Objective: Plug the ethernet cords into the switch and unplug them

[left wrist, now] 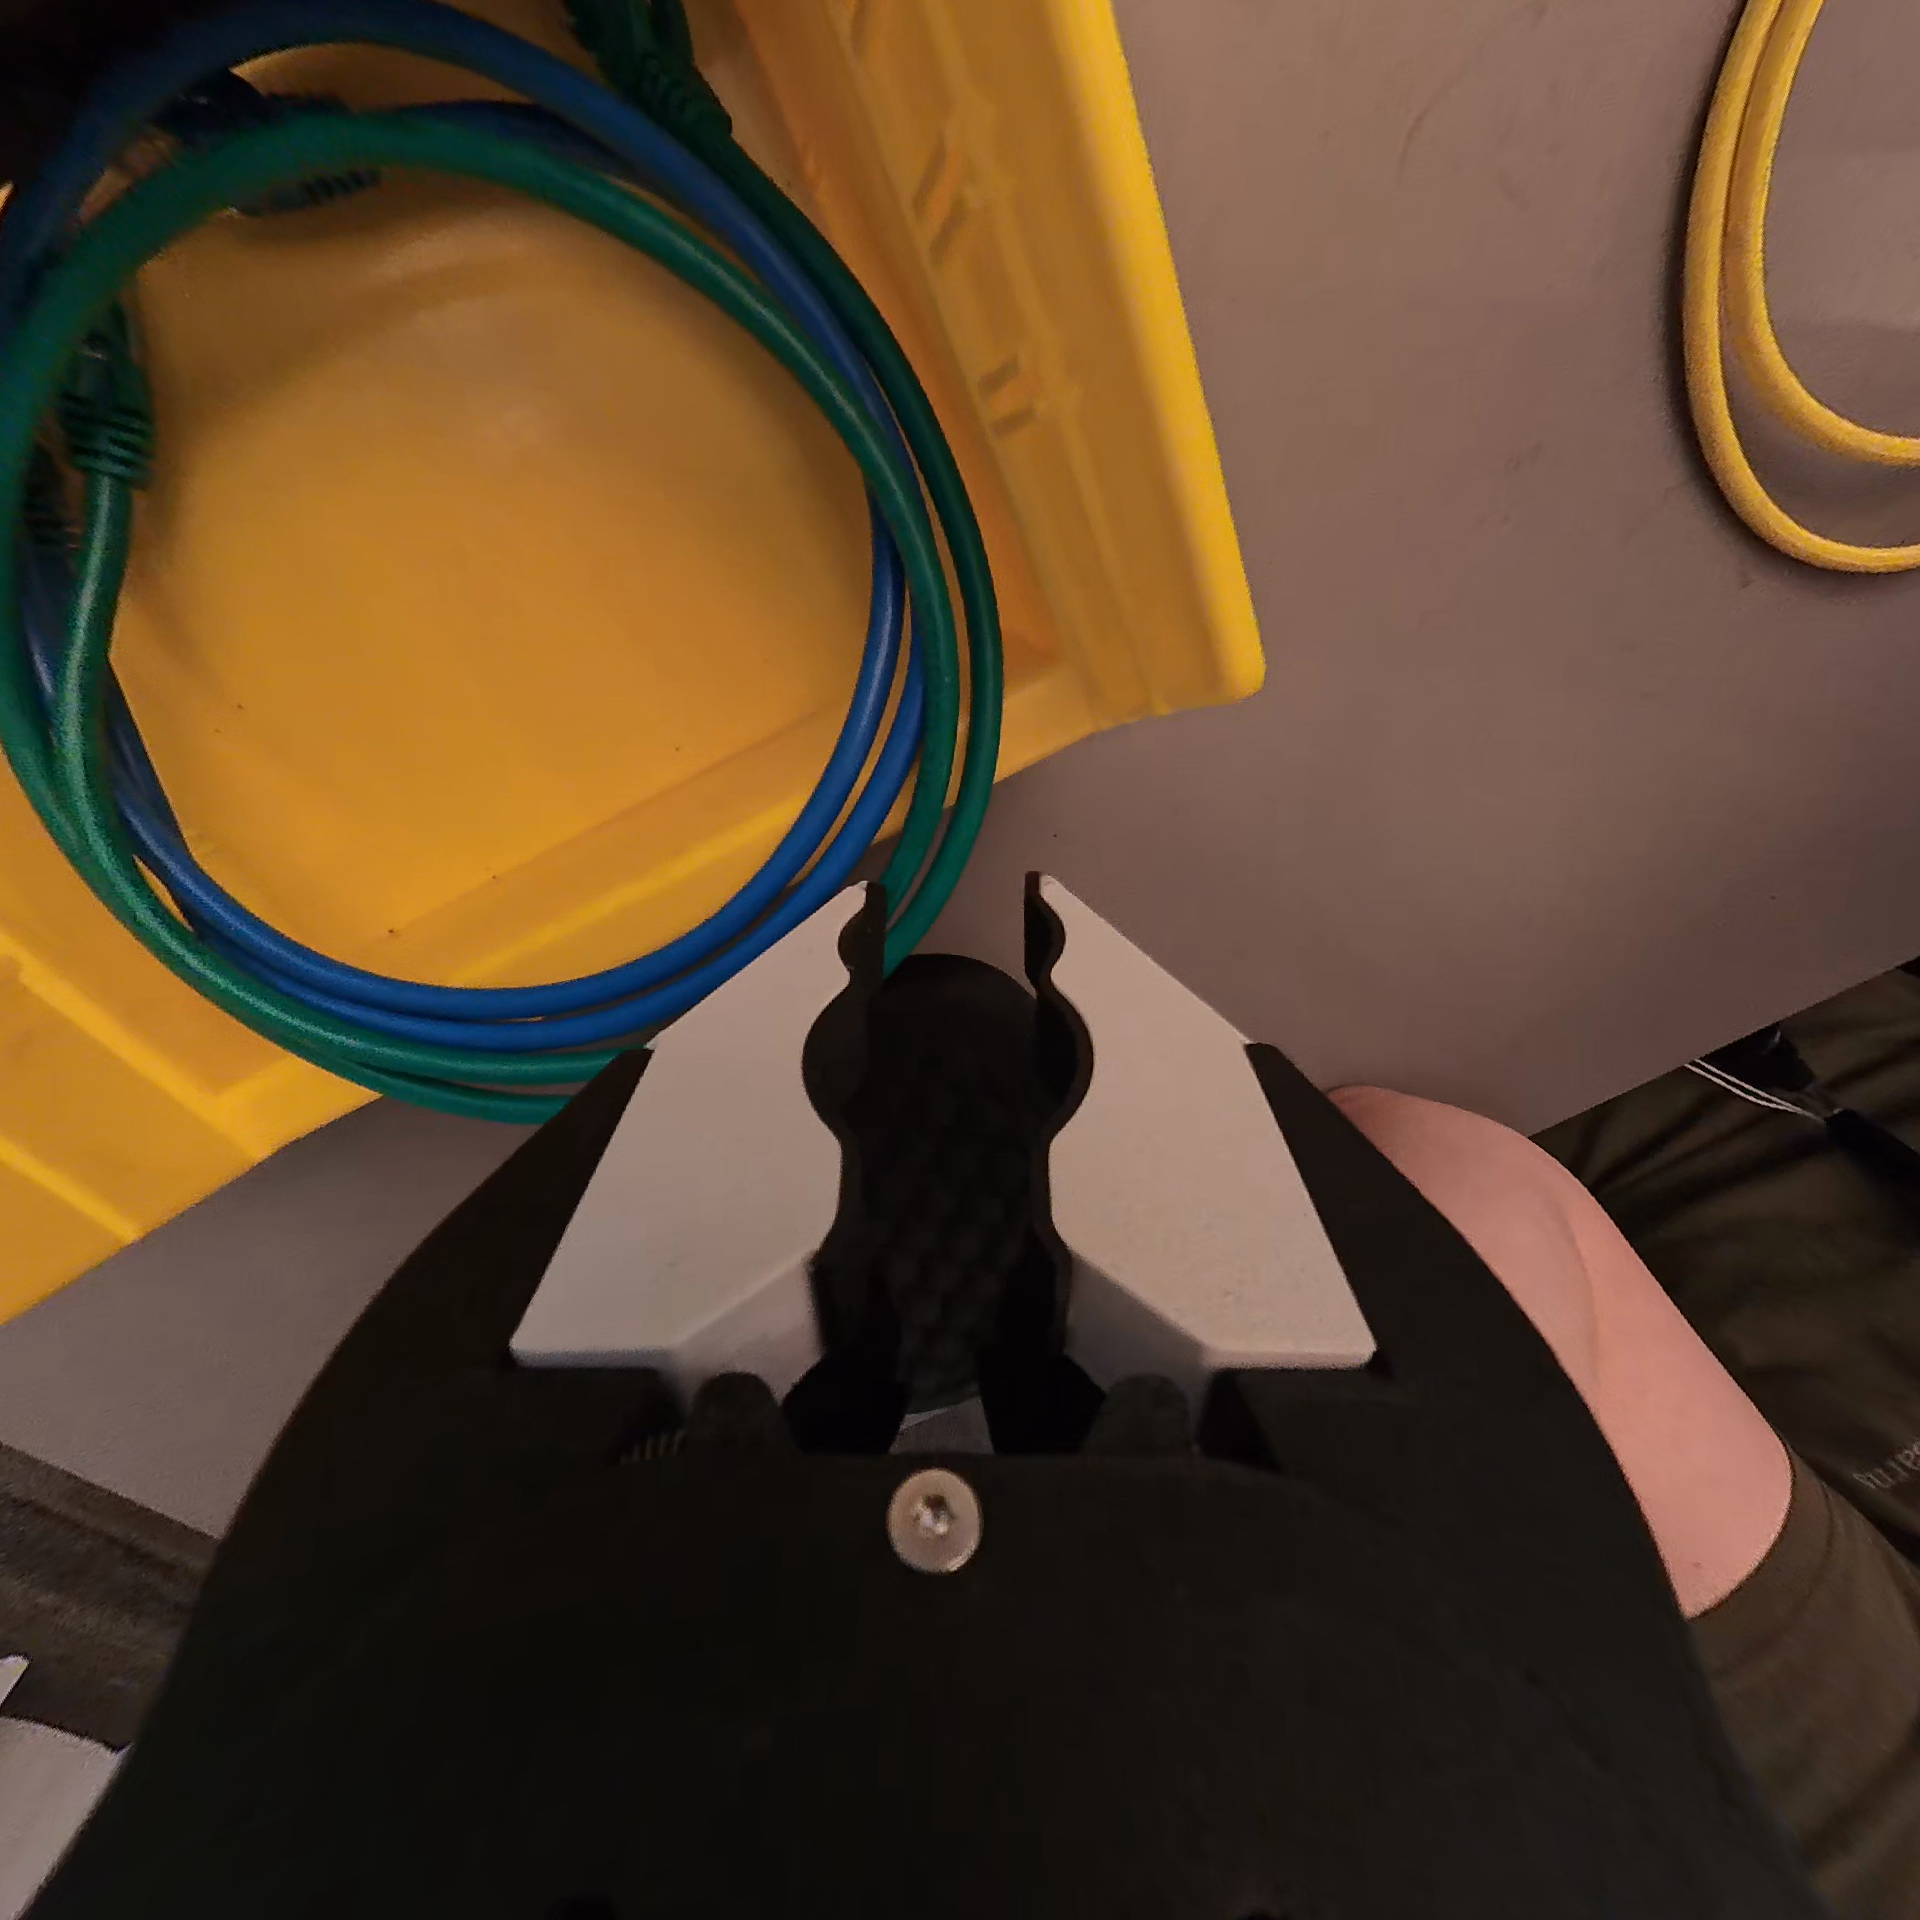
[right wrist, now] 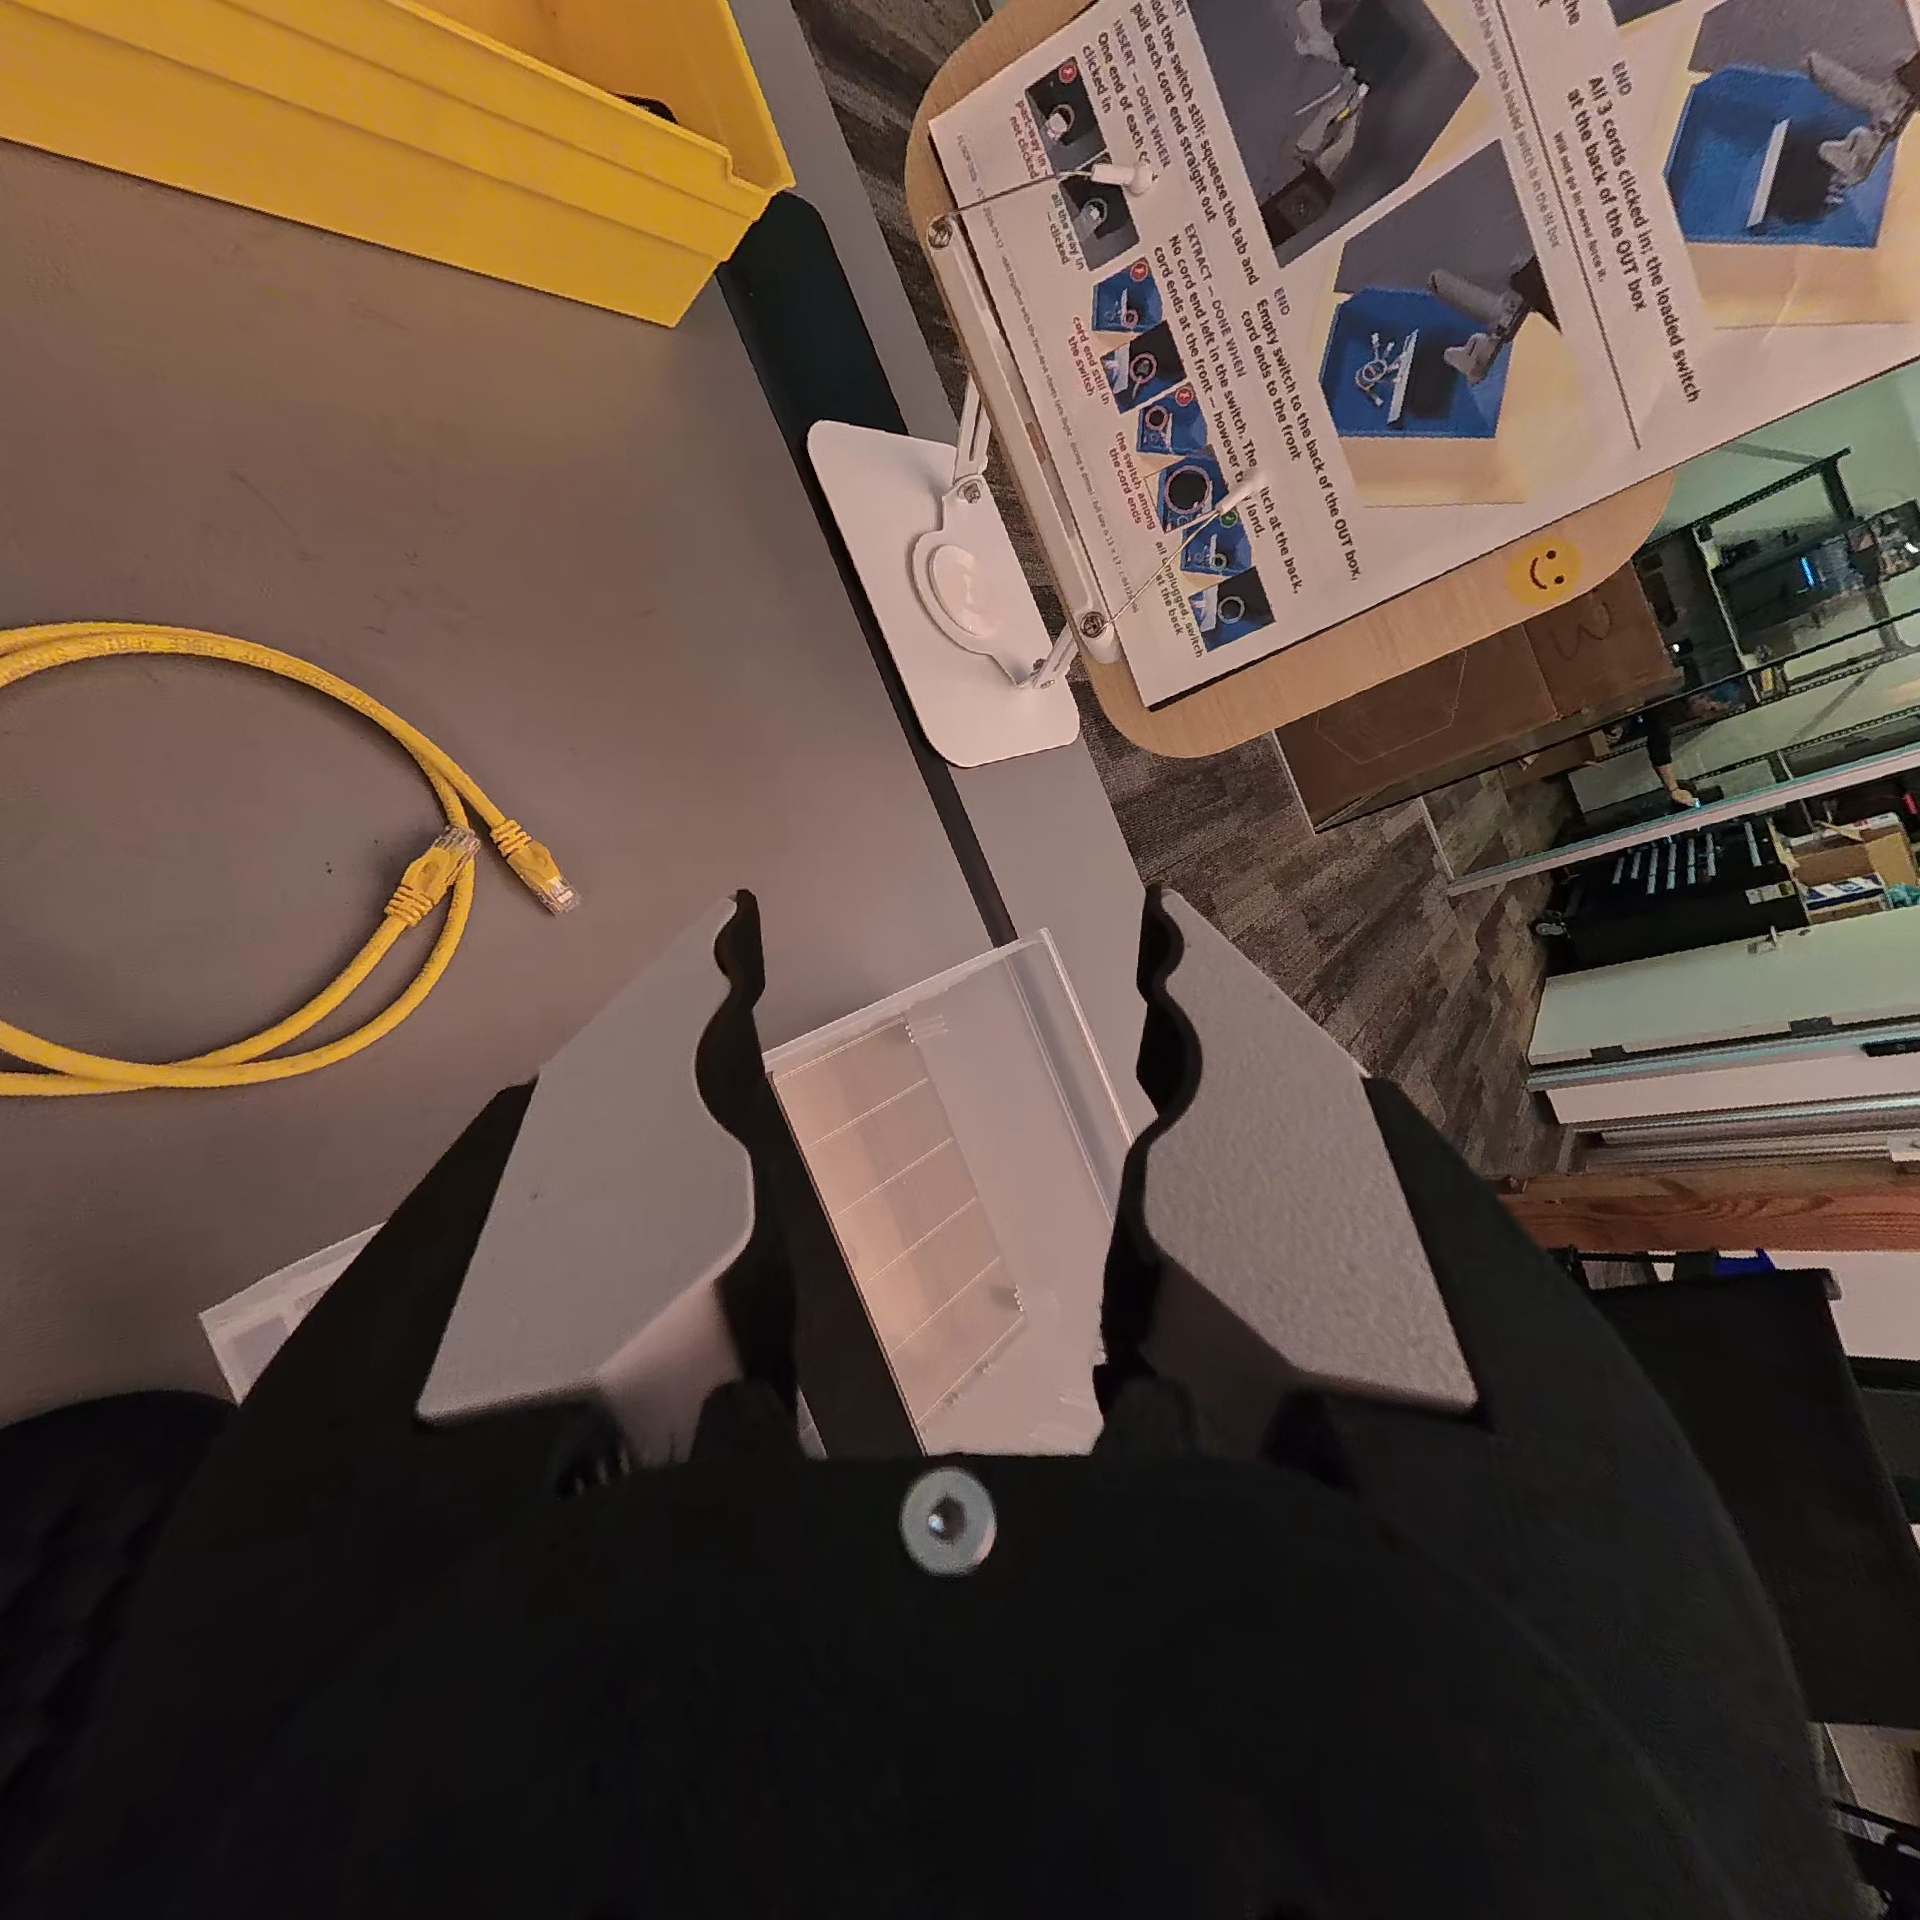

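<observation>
Coiled blue [left wrist: 896, 665] and green [left wrist: 979, 665] ethernet cords lie in a yellow bin [left wrist: 1049, 312]; green plugs [left wrist: 109, 436] show at its left. My left gripper [left wrist: 951, 888] hovers at the bin's near corner, its jaws narrowed on a black rounded, textured object [left wrist: 940, 1122]; I cannot tell what it is. A yellow ethernet cord [right wrist: 312, 707] lies looped on the grey table [right wrist: 520, 499], both plugs [right wrist: 540, 878] free; it also shows in the left wrist view [left wrist: 1725, 416]. My right gripper [right wrist: 951, 904] is open and empty. No switch is recognisable.
A clear plastic lidded box [right wrist: 935, 1174] sits under the right gripper at the table edge. A yellow bin [right wrist: 416, 156] stands at the far side. An instruction sheet on a white stand [right wrist: 977, 603] is off the table edge. Part of a person [left wrist: 1507, 1299] is close on the left gripper's right. My hands' fingertips stand some 45 centimetres from each other.
</observation>
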{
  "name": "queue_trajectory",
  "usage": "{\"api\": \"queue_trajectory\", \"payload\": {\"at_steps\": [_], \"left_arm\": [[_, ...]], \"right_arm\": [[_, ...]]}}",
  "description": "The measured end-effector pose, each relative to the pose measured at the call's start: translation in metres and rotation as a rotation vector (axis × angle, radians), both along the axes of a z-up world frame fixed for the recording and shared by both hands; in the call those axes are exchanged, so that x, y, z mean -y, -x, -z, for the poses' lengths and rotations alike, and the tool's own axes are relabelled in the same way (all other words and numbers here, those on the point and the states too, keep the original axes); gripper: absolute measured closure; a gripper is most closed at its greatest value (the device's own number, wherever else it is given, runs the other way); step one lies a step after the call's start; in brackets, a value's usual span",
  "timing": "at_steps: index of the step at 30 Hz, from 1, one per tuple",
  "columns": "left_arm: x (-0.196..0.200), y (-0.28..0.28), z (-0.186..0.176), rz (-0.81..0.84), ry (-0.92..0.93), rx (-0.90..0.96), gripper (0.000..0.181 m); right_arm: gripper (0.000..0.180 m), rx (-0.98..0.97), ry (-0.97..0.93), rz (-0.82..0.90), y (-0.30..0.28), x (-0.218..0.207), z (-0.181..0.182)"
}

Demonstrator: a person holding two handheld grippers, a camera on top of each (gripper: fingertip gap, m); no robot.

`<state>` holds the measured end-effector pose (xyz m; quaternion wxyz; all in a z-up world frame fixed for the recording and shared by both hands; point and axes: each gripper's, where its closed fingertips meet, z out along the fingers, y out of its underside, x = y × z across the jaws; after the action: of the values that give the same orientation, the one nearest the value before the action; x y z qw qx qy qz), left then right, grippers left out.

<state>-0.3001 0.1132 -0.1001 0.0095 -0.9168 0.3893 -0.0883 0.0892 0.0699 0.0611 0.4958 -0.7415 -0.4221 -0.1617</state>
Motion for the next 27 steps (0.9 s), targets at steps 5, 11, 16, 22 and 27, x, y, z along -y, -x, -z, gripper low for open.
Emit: {"api": "queue_trajectory", "payload": {"at_steps": [5,11,16,22,27], "left_arm": [[-0.001,0.001,0.004,-0.001,0.015,-0.013,0.157],[-0.001,0.002,0.005,0.008,0.01,-0.052,0.164],[-0.008,0.002,0.003,0.019,-0.035,-0.059,0.159],[-0.002,0.004,0.007,0.013,0.01,-0.058,0.16],[-0.001,0.008,0.011,0.008,0.028,-0.092,0.163]], "right_arm": [[0.106,-0.005,-0.001,-0.006,0.001,0.001,-0.001],[0.106,0.002,0.006,-0.008,0.001,0.001,0.001],[0.106,0.001,0.007,-0.009,0.001,0.001,0.001],[0.106,0.004,0.009,-0.011,0.002,0.001,0.002],[0.106,0.015,0.019,-0.013,0.003,0.001,0.005]]}}
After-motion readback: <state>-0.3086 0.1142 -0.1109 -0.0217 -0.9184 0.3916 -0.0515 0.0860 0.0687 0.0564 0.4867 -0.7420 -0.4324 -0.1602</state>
